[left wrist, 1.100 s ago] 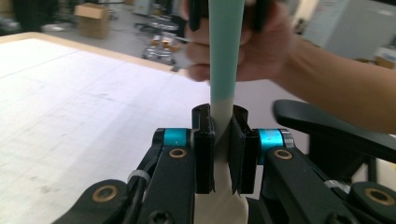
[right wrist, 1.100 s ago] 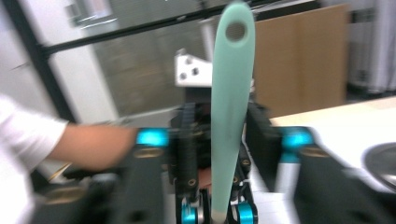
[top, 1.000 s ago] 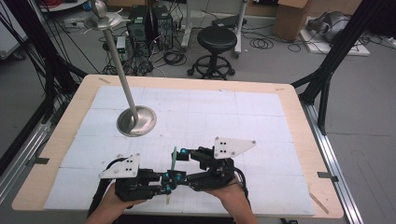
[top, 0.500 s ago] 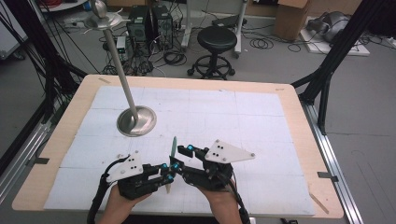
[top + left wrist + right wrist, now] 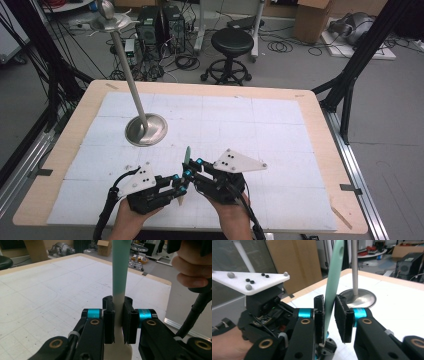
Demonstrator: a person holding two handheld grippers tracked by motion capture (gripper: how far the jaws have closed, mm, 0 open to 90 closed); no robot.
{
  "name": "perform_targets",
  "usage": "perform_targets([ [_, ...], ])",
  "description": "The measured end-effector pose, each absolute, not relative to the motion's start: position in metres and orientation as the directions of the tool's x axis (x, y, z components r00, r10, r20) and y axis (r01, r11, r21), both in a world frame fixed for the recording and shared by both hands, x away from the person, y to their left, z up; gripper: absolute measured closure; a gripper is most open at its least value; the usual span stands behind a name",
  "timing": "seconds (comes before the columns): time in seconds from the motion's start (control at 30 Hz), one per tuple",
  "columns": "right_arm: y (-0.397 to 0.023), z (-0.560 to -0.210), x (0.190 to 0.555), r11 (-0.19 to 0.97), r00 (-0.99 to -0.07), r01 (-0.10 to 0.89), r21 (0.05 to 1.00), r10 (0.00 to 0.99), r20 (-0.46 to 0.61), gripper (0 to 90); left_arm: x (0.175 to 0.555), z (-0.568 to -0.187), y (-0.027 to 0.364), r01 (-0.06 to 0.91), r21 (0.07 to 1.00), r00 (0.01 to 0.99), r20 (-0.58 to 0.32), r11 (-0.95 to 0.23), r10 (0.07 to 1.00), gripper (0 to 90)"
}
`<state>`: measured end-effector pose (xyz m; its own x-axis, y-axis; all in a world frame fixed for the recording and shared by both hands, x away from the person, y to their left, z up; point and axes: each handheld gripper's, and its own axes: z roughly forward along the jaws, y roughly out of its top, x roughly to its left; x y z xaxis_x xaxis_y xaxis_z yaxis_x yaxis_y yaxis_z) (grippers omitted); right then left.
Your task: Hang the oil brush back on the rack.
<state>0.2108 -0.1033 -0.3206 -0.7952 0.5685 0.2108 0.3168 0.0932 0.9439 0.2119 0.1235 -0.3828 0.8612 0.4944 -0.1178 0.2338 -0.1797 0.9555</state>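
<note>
Black hand-held gripper point(image 5: 176, 186), cyan collars, brass screws, grey three-cornered plate, black cable

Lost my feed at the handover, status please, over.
Left hand-held gripper clamped on the spatula's cream end. Right hand-held gripper just closing around its green handle, gap on one side. Metal stand well clear.

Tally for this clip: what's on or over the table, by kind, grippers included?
Grippers: 2, left gripper and right gripper
Green-and-white utensil, between both sets of jaws: 1
Metal stand with pole: 1
Total: 4
</note>
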Motion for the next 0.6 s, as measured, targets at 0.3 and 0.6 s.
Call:
perform_targets([
  [0.3, -0.107, -0.317, 0.211, 0.097, -0.828, 0.326, 0.940, 0.509, 0.234, 82.7, 0.214, -0.380, 0.128, 0.249, 0.957, 0.892, -0.167, -0.151, 0.419, 74.5],
  [0.6, -0.120, -0.322, 0.219, 0.098, -0.924, 0.274, 0.957, 0.304, 0.233, 82.7, 0.218, -0.374, 0.138, 0.245, 0.962, 0.945, -0.209, -0.120, 0.253, 61.7],
])
